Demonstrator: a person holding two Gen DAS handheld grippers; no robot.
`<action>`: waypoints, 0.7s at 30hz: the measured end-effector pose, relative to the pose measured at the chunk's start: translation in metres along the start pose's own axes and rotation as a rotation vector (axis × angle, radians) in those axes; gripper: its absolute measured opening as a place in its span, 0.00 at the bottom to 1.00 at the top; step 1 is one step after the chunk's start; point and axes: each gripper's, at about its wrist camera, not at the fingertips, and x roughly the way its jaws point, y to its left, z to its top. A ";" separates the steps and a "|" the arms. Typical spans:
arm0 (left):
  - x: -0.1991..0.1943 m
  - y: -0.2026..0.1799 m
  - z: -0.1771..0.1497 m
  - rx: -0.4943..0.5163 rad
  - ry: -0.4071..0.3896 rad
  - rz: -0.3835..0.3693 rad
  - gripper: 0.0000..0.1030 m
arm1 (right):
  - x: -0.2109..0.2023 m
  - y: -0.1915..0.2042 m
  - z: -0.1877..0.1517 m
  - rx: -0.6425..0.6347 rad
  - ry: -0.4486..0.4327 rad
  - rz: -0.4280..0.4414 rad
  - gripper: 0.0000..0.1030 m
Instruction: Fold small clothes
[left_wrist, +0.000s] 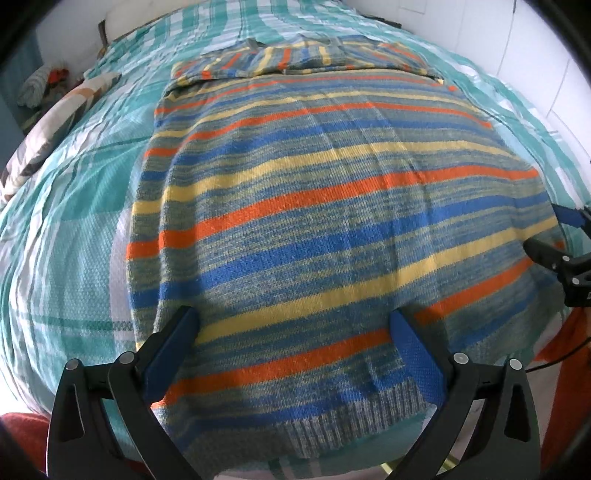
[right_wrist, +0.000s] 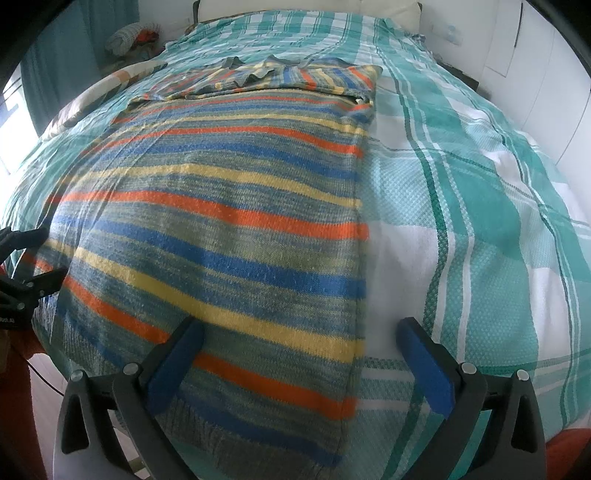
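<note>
Item: striped knit sweater (left_wrist: 325, 206), bands of blue, orange, yellow and grey-green; lies flat on the bed, ribbed grey hem toward 6 o'clock, neck end toward 12 o'clock.
Sleeves: folded across the upper body in a band at 12 o'clock (left_wrist: 295, 59); same band shows in the right wrist view (right_wrist: 266, 77).
Right side edge: straight folded line from 12 to 6 o'clock in the right wrist view, bedspread bare beside it at 3 o'clock.
Support: bed with teal-and-white checked bedspread (right_wrist: 480, 206).
Left claw (left_wrist: 295, 325): fingers spread wide apart, nothing between them; poised over the hem end of the sweater, at 6 o'clock of its own view. Contact with the knit cannot be told.
Right claw (right_wrist: 299, 339): fingers spread wide apart, nothing between them; astride the sweater's right edge, one finger over the knit, the other over the bedspread.
Cross-view: right claw visible at 3 o'clock in the left wrist view (left_wrist: 550, 236); left claw at 9 o'clock in the right wrist view (right_wrist: 37, 254).
Other: patterned pillow (left_wrist: 55, 118) at 10 o'clock on the bed.
</note>
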 end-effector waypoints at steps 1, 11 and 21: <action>0.000 0.000 0.000 0.000 -0.001 0.002 1.00 | 0.000 0.000 0.000 -0.001 -0.001 0.000 1.00; -0.001 -0.001 -0.001 0.001 -0.002 0.005 1.00 | 0.001 0.001 0.000 -0.001 -0.002 0.000 1.00; 0.000 -0.001 -0.001 0.000 -0.002 0.006 1.00 | 0.001 0.001 -0.001 -0.001 -0.002 0.000 1.00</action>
